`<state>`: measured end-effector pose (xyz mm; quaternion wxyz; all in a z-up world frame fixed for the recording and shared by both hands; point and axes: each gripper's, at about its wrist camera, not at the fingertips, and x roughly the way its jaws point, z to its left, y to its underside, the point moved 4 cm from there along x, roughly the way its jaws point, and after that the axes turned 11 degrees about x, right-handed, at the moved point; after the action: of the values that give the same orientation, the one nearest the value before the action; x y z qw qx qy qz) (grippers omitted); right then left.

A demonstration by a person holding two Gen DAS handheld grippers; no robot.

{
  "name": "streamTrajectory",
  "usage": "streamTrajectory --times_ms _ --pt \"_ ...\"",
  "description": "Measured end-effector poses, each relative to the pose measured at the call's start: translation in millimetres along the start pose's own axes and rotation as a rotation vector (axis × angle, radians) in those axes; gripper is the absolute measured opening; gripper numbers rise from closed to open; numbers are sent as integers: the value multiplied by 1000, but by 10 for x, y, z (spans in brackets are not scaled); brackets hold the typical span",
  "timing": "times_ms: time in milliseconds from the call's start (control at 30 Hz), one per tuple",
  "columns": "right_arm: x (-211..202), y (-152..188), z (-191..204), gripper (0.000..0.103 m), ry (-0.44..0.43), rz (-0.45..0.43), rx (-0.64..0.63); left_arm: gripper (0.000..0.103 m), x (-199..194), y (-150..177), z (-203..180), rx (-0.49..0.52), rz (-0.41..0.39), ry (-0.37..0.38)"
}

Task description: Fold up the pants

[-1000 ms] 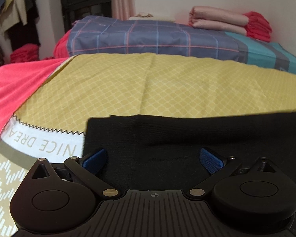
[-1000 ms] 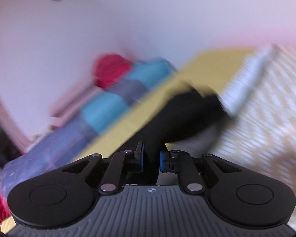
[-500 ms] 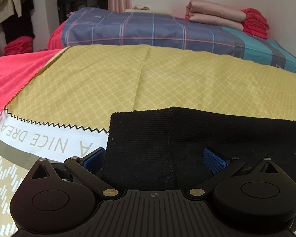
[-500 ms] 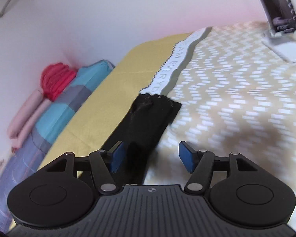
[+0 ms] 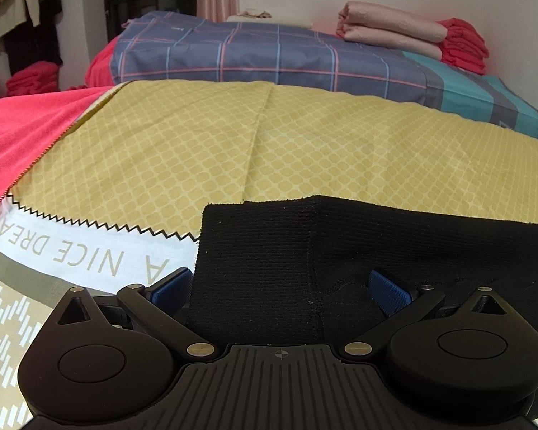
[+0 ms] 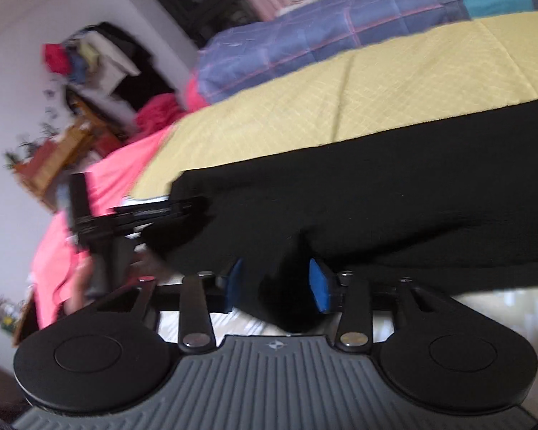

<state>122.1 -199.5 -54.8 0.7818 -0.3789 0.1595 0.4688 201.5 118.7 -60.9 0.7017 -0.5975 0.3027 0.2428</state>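
Observation:
Black knitted pants (image 5: 305,251) lie flat on the yellow bedsheet (image 5: 233,150), their left end under my left gripper (image 5: 279,286). That gripper is open, its blue pads wide apart on either side of the cloth. In the blurred right wrist view the pants (image 6: 376,186) stretch across the bed. My right gripper (image 6: 276,286) is part open with a dark fold of the pants between its blue pads. The other gripper (image 6: 100,215) shows at the left of that view.
A plaid blue quilt (image 5: 269,53) and folded pink and red bedding (image 5: 412,36) lie at the back of the bed. A pink blanket (image 5: 18,136) covers the left side. Clothes hang at the far left (image 5: 18,7).
My right gripper has swung from looking along the bed to the pants' edge, its jaws narrowing around a fold. The left gripper stays open and has drifted slightly left along the pants.

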Motion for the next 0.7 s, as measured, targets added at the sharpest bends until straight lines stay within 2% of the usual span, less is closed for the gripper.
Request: streamTrajectory --times_ms 33,67,100,167,200,267,300,367,400,467,567,667,700 --pt "61 42 21 25 -55 47 11 103 0 0 -1 1 0 -2" --pt "107 171 120 29 -112 122 -21 103 1 0 -3 1 1 -3" --pt "122 297 216 37 -91 183 -119 103 3 -2 -10 2 2 -5" --pt "15 407 293 35 11 138 -338 103 5 -5 -16 5 3 -8" --pt "-63 377 292 35 41 127 -345 103 8 -6 -19 6 4 -9" --pt "-262 206 258 36 39 55 -315 103 10 -4 -22 6 5 -11" --pt "-372 186 333 41 41 -7 -320 103 11 -4 -21 6 5 -11" --pt "-462 6 311 67 61 -129 -305 103 10 -2 -21 6 5 -11" --pt "-468 -75 265 69 54 -169 -289 103 10 -2 -20 6 5 -11" --pt "-392 -151 186 69 30 -212 -247 103 10 -2 -20 6 5 -11" --pt "-228 -197 -133 67 56 -197 -166 103 11 -3 -20 6 5 -11" --pt "-264 -347 -564 60 95 -246 -56 103 10 -2 -20 7 5 -12" --pt "-351 -407 -743 56 68 -269 18 103 11 -2 -19 6 5 -12"
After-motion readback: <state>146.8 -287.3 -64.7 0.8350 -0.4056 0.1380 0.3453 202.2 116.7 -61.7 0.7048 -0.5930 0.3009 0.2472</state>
